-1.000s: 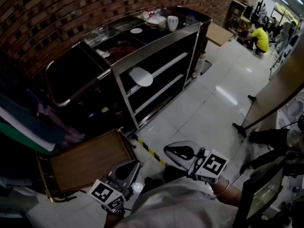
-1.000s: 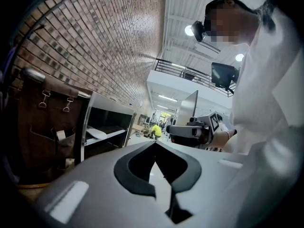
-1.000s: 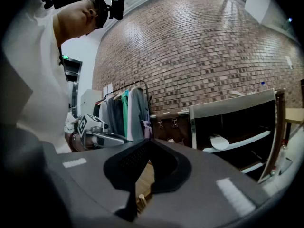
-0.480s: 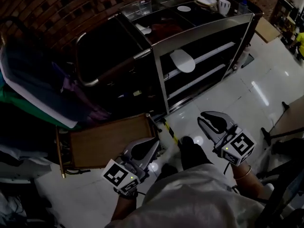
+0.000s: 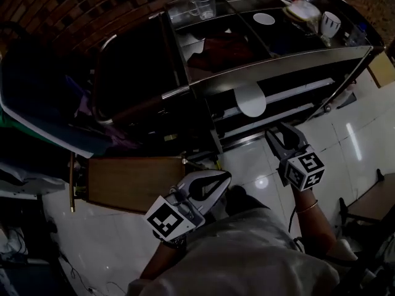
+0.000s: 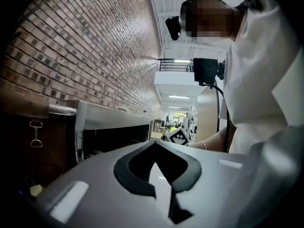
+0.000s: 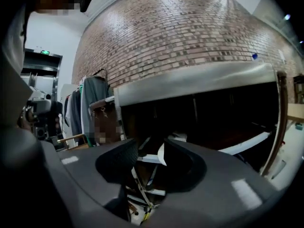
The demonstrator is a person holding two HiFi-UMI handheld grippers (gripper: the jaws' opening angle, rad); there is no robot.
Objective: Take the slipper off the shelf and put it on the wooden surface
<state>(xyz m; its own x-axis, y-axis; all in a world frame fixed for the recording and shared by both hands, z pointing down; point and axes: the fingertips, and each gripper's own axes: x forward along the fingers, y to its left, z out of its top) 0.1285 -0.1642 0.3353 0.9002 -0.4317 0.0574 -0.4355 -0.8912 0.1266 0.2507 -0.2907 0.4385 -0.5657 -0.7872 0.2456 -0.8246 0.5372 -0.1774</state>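
A white slipper (image 5: 251, 99) lies on a rail of the steel shelf unit (image 5: 278, 60). My right gripper (image 5: 281, 131) is just below and to the right of it, pointing at the shelf and apart from the slipper. Its jaws are opening with nothing between them. Through that gap, the right gripper view (image 7: 149, 161) shows a sliver of the slipper (image 7: 161, 154) farther in. My left gripper (image 5: 222, 177) hangs low over the floor, right of the wooden surface (image 5: 133, 180). Its jaws (image 6: 154, 167) meet, with nothing in them.
On top of the shelf unit stand a white cup (image 5: 329, 22), a plate (image 5: 263, 18) and a clear jug (image 5: 203, 5). Hanging clothes (image 5: 37, 103) crowd the left. A dark cart (image 5: 133, 79) sits beside the shelf. White tiled floor (image 5: 352, 147) lies to the right.
My right gripper has risen toward the shelf, close under the slipper, and its jaws have parted. The left gripper stayed low by the wooden surface. The head view has swung over the shelf.
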